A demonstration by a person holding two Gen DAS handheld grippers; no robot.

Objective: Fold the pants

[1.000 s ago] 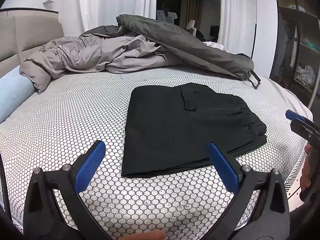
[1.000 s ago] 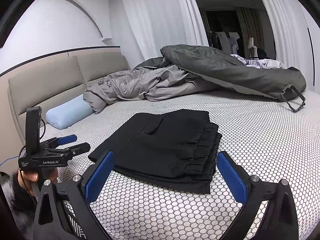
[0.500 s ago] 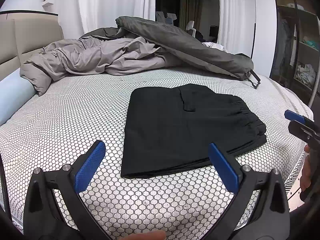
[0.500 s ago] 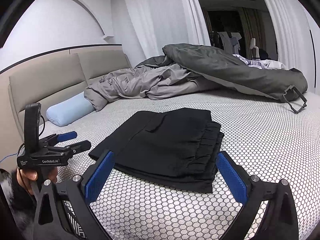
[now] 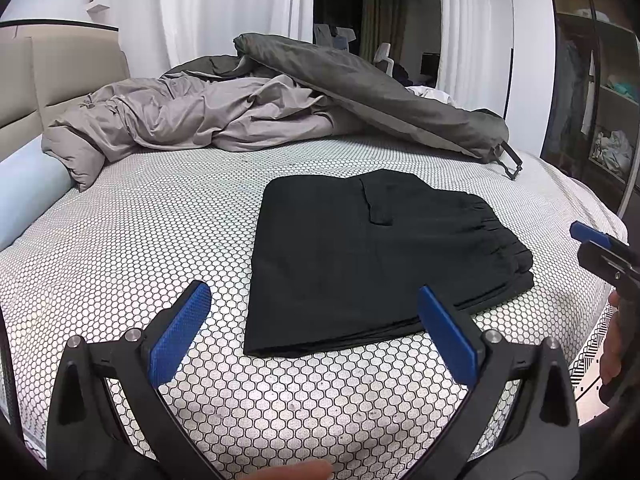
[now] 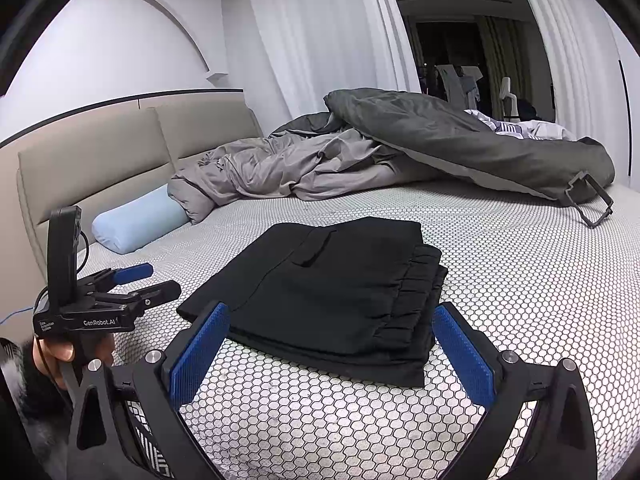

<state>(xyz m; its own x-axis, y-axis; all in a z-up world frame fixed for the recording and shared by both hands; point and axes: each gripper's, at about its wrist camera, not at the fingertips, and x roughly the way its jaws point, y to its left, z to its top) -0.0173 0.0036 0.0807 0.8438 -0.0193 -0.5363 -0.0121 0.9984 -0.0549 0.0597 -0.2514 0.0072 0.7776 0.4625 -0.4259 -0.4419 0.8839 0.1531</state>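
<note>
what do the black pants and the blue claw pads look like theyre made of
Black pants: thin matte woven fabric, probably; flat crisp folds, gathered elastic waistband. Blue pads on the right claw: likely rubber or soft plastic; fine ribbed matte texture.

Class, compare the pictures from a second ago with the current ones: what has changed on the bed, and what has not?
Almost nothing changed. Both cameras shifted very slightly. The folded black pants stayed flat on the bed, untouched. The left claw and right claw remained open and empty; nothing was gripped or released.

Bare honeycomb sheet [image 5: 132, 240] lies open around the folded pants [image 5: 372, 256]. The rumpled duvet [image 5: 224, 116] blocks the far side.
</note>
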